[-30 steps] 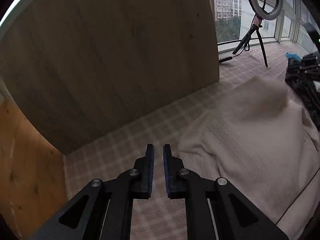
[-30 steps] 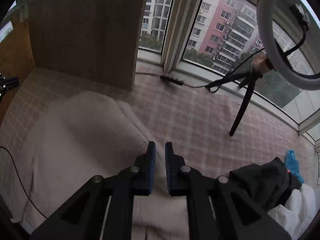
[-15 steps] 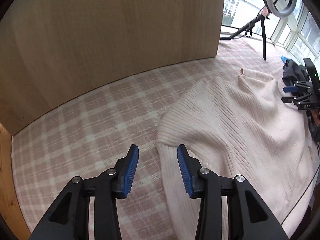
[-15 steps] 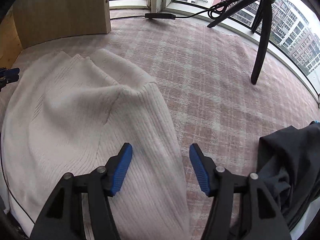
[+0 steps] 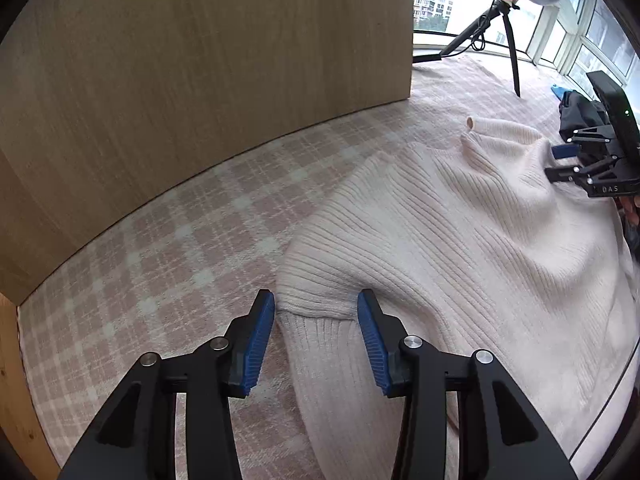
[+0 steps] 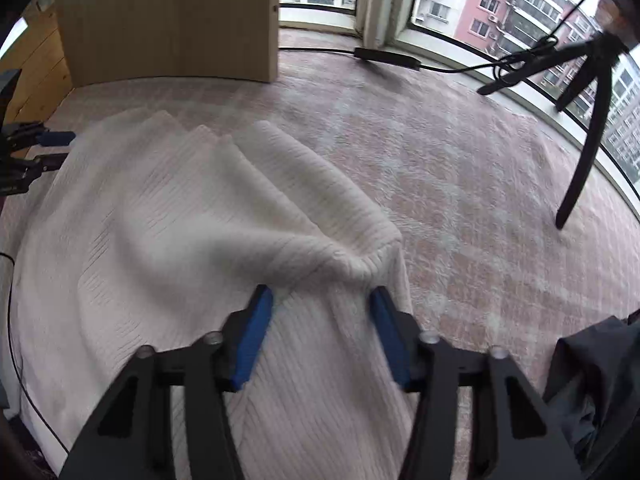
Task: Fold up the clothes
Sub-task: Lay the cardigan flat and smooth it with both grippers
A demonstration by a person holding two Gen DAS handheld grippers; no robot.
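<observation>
Your left gripper (image 5: 316, 320) stands spread wide, its blue pads (image 5: 256, 344) flanking a raised fold of the cream ribbed sweater (image 5: 460, 240) on the pink plaid blanket (image 5: 180, 248). Your right gripper (image 5: 560, 160) sits at the sweater's far edge, near the dark garment (image 5: 580, 114).

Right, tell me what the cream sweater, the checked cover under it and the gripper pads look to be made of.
Sweater: soft ribbed knit, wool or acrylic by the look; matte, with parallel ribs and a ribbed hem band.
Checked cover: woven or lightly fuzzy textile in a pink and white plaid, matte; fibre unclear.
Left gripper pads: blue, finely ridged, probably rubber or soft plastic, on black rigid, likely plastic arms.
</observation>
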